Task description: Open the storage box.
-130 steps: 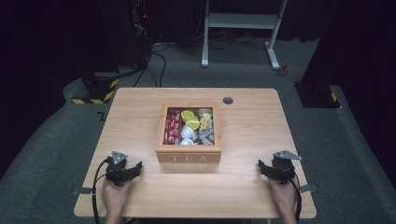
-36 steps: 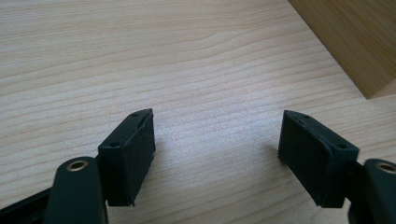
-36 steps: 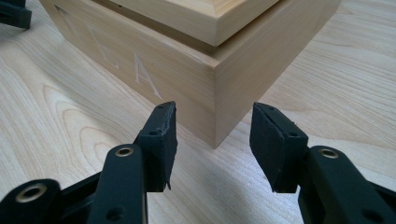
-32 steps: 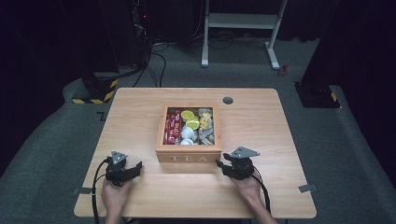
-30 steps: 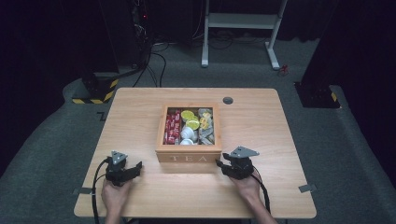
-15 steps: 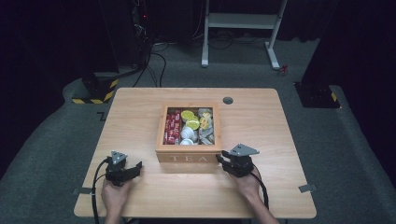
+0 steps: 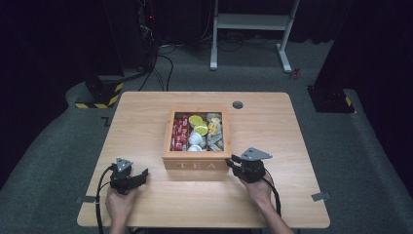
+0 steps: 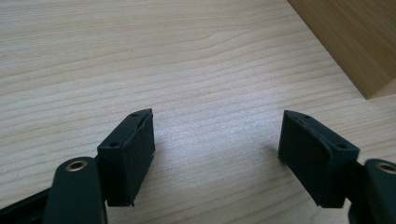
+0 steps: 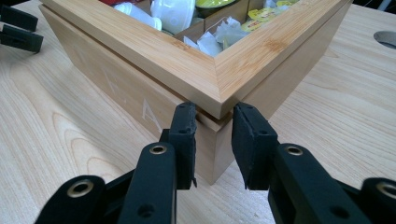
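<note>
A wooden tea box marked TEA stands mid-table, holding red packets, yellow and white pods and pale sachets. My right gripper is at the box's front right corner. In the right gripper view its jaws are drawn narrow around the corner of the lid frame, just above the seam, with the pads against both faces. My left gripper rests on the table left of the box. In the left gripper view it is wide open over bare wood, with a corner of the box at the upper right.
A round cable hole lies in the tabletop behind the box. The left gripper's jaws show beyond the box in the right gripper view. A white stand and dark equipment sit on the floor beyond the table.
My right gripper has come in from the table's right side to the box's front right corner and edged slightly closer over the last second. The left gripper has not moved.
</note>
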`<move>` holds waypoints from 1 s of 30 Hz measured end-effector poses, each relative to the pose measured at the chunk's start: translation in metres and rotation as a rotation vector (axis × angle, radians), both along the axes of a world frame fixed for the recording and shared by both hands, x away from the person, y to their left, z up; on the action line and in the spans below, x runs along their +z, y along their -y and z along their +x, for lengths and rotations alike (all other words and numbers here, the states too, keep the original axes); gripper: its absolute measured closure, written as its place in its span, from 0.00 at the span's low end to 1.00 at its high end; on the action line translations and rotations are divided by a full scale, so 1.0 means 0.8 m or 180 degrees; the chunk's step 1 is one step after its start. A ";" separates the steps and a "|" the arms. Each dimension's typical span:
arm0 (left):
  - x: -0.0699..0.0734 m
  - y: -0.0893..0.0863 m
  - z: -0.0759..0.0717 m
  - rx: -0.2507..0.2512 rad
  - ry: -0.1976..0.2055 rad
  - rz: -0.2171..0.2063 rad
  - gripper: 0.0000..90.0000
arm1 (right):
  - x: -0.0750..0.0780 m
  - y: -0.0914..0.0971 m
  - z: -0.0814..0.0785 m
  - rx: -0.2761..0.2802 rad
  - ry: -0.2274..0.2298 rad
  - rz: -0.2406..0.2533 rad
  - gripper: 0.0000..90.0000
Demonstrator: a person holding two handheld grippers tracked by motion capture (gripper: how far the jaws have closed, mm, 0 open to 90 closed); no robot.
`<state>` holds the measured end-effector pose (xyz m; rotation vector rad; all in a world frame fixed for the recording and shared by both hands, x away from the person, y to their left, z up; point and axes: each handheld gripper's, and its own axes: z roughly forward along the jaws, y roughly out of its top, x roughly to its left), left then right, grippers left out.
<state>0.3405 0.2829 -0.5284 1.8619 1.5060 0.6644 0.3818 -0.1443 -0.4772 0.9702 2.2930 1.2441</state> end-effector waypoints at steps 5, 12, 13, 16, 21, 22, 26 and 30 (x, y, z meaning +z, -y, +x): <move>0.000 0.000 0.000 -0.0002 0.0001 0.0004 0.30 | 0.000 0.000 0.000 -0.0001 0.0006 0.0001 0.78; 0.000 0.001 0.000 -0.0001 0.0001 0.0022 0.30 | 0.002 0.001 0.001 0.0015 -0.0017 0.0034 0.79; 0.000 0.001 0.000 -0.0003 -0.0003 0.0025 0.30 | 0.002 0.001 0.001 0.0015 -0.0018 0.0036 0.79; 0.000 0.001 0.000 0.0000 -0.0003 0.0021 0.30 | 0.004 0.002 0.001 0.0022 -0.0019 0.0045 0.79; 0.000 0.002 0.000 0.0009 -0.0001 0.0023 0.30 | 0.007 0.002 0.002 0.0030 -0.0014 0.0064 0.79; 0.000 0.002 0.000 0.0008 -0.0001 0.0023 0.30 | 0.007 0.003 0.002 0.0036 -0.0009 0.0064 0.80; 0.000 0.002 0.000 0.0008 -0.0001 0.0023 0.30 | 0.010 0.003 0.002 0.0036 -0.0011 0.0088 0.80; 0.000 0.002 0.000 0.0005 -0.0001 0.0027 0.30 | 0.013 0.004 0.003 0.0039 0.0000 0.0142 0.80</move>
